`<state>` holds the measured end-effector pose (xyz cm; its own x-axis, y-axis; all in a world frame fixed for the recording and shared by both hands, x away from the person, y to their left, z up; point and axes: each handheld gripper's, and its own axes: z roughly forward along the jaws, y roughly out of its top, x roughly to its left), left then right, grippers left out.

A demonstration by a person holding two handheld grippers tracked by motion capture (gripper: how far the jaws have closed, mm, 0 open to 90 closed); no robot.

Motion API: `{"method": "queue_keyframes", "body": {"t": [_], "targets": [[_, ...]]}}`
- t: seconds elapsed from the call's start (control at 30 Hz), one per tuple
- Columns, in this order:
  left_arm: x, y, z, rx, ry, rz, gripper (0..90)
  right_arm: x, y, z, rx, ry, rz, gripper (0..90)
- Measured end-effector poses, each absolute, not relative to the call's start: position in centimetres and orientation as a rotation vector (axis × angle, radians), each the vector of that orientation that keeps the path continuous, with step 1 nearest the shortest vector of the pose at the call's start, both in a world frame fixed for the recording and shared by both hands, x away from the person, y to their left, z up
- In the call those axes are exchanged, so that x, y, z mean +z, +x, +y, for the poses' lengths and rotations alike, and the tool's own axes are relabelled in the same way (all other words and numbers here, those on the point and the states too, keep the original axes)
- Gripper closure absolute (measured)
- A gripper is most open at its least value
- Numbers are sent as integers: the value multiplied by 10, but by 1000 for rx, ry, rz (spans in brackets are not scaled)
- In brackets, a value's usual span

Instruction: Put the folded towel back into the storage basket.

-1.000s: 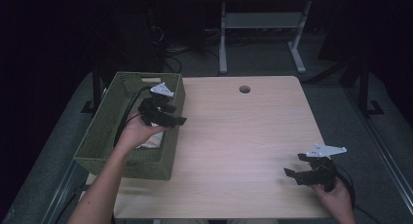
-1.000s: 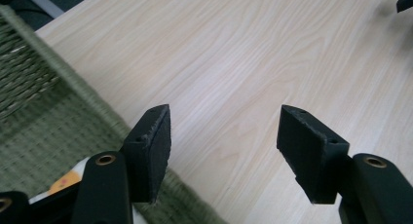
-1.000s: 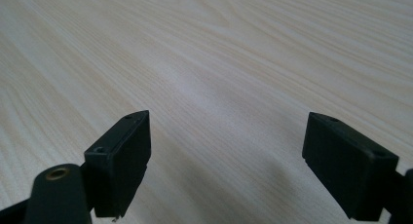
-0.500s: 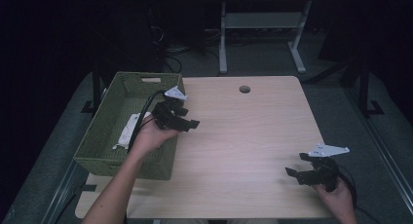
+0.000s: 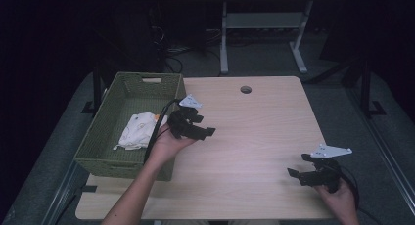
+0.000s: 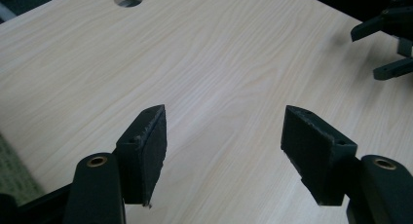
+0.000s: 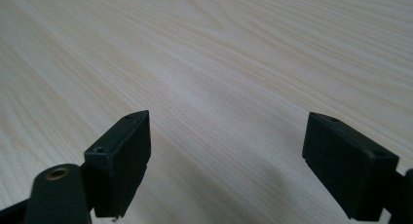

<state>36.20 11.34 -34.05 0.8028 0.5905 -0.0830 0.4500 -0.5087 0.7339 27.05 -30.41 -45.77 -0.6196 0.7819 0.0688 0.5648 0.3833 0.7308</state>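
1. Cloth (image 5: pixel 137 131): 1 white crumpled piece with an orange spot, lying on the floor of 1 green woven basket (image 5: pixel 105 115) at the table's (image 5: pixel 254 132) left edge; its folds are hard to make out.
2. Left gripper (image 5: pixel 204 127) held just right of the basket, jaws wide apart, nothing between them.
3. Right gripper (image 5: pixel 299 169) near the table's right front corner, jaws spread, empty; its hand is cut off by the bottom edge.
4. 1 round hole (image 5: pixel 245 89) in the tabletop.
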Motion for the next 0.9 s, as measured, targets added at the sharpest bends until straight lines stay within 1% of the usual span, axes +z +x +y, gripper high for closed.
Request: {"method": "queue_keyframes", "body": {"t": [0.47,0.9], "targets": [[-350,341,88,213,2143,743,327,-459,270,-304,1070,1190,2357,175],[-377,318,67,171,2139,734,319,-459,270,-302,1060,1185,2364,175]]}}
